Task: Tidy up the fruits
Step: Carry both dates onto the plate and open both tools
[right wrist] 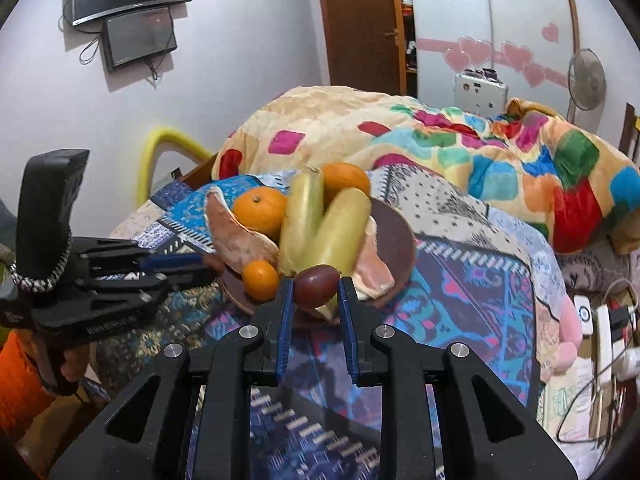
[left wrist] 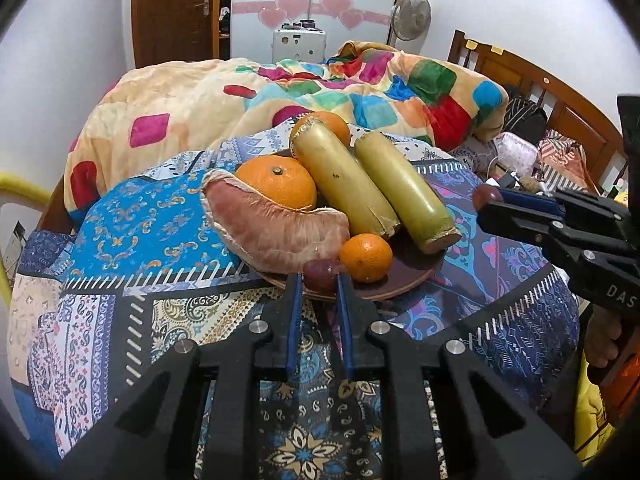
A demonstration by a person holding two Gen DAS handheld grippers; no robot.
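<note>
A brown plate (left wrist: 404,276) on the patterned bedspread holds two yellow-green cane pieces (left wrist: 344,176), a pomelo segment (left wrist: 276,232), a big orange (left wrist: 280,184) and a small orange (left wrist: 366,257). My left gripper (left wrist: 319,280) is shut on a dark red grape (left wrist: 320,274) at the plate's near rim. My right gripper (right wrist: 316,286) is shut on another dark red grape (right wrist: 316,285) just above the plate's (right wrist: 396,236) near edge; it also shows at the right of the left wrist view (left wrist: 486,196). The left gripper (right wrist: 200,260) appears at the left of the right wrist view.
A heaped colourful blanket (left wrist: 280,92) lies behind the plate. A wooden headboard (left wrist: 560,96) and clutter with cables (right wrist: 600,320) are to the right. A yellow tube (right wrist: 168,148), wall screens (right wrist: 128,8) and a door (left wrist: 172,12) stand further off.
</note>
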